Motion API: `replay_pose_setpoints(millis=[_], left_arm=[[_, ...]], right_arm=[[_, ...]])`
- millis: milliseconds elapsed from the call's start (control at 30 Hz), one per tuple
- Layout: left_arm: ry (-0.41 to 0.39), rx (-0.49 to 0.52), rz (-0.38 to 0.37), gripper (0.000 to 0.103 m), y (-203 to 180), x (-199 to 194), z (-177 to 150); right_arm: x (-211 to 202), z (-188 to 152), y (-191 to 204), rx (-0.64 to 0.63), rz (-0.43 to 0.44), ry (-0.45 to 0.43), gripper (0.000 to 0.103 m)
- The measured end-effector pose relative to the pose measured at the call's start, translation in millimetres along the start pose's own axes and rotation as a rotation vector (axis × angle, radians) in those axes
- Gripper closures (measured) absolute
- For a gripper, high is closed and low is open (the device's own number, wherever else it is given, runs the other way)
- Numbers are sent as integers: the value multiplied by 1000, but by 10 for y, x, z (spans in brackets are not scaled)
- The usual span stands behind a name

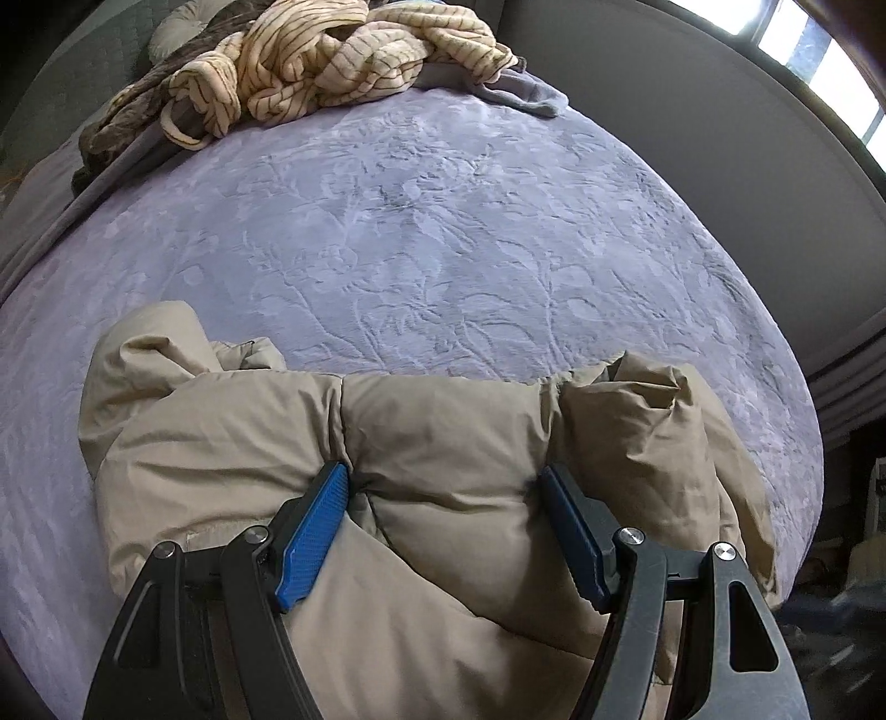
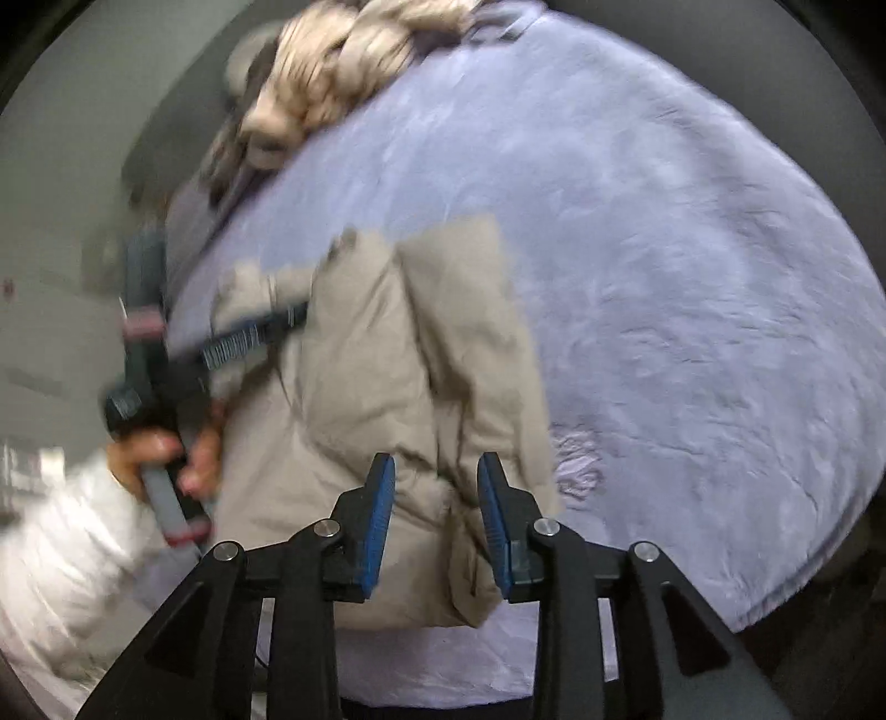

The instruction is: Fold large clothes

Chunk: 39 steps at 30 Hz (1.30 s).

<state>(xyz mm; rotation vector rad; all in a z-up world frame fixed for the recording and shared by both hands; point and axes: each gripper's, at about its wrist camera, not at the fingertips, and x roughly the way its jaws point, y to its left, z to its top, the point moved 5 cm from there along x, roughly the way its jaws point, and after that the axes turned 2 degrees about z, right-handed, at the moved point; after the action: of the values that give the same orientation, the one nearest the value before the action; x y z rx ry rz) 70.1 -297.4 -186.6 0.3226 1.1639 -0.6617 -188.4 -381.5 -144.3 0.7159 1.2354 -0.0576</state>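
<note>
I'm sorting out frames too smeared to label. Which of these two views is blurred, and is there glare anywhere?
Left wrist view: sharp on the beige jacket and bedspread, with blown-out window glare at top right, strong fisheye bending. Right wrist view: motion-smeared throughout, worst on the left gripper; no glare.

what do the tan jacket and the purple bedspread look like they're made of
Tan puffer jacket: looks like smooth, matte woven shell, likely nylon or polyester, over puffy fill; quilted bulges and crisp creases. Purple bedspread: seems plush fleece or velvet; soft nap with embossed leafy pattern.
</note>
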Motion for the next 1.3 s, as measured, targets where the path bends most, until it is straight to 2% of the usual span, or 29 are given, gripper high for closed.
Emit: replay_pose_setpoints(millis=[33, 100, 233, 433, 600, 767, 800, 867, 933, 1200, 1300], left_arm=[[-1, -5, 5, 31, -7, -2, 0], [-4, -4, 8, 31, -51, -2, -10], [-10, 37, 53, 28, -176, 31, -45], [6, -13, 73, 28, -110, -263, -106], [18, -40, 114, 28, 56, -683, -431], [62, -153, 121, 28, 230, -933, -819], [65, -170, 126, 20, 257, -976, -890], [60, -192, 150, 0, 309, -1065, -1029], [46, -206, 146, 0, 339, -1144, -1135], [56, -245, 111, 0, 502, -1176, -1432], [52, -238, 86, 0, 533, -1191, -1510]], right_arm=[[0, 0, 0, 0, 0, 0, 70], [404, -202, -161, -14, -72, 114, 74], [543, -329, -324, 37, -24, 105, 74], [540, -372, -333, 13, 6, 137, 74], [584, -269, -361, 14, 36, 172, 74], [658, -166, -389, 16, 50, 204, 73], [657, -128, -379, 23, 48, 212, 73], [643, -123, -382, 23, 45, 213, 71], [612, -23, -305, 0, 21, 202, 71], [538, -29, -165, 1, -45, 171, 71], [434, -35, -60, -4, -83, 116, 69]])
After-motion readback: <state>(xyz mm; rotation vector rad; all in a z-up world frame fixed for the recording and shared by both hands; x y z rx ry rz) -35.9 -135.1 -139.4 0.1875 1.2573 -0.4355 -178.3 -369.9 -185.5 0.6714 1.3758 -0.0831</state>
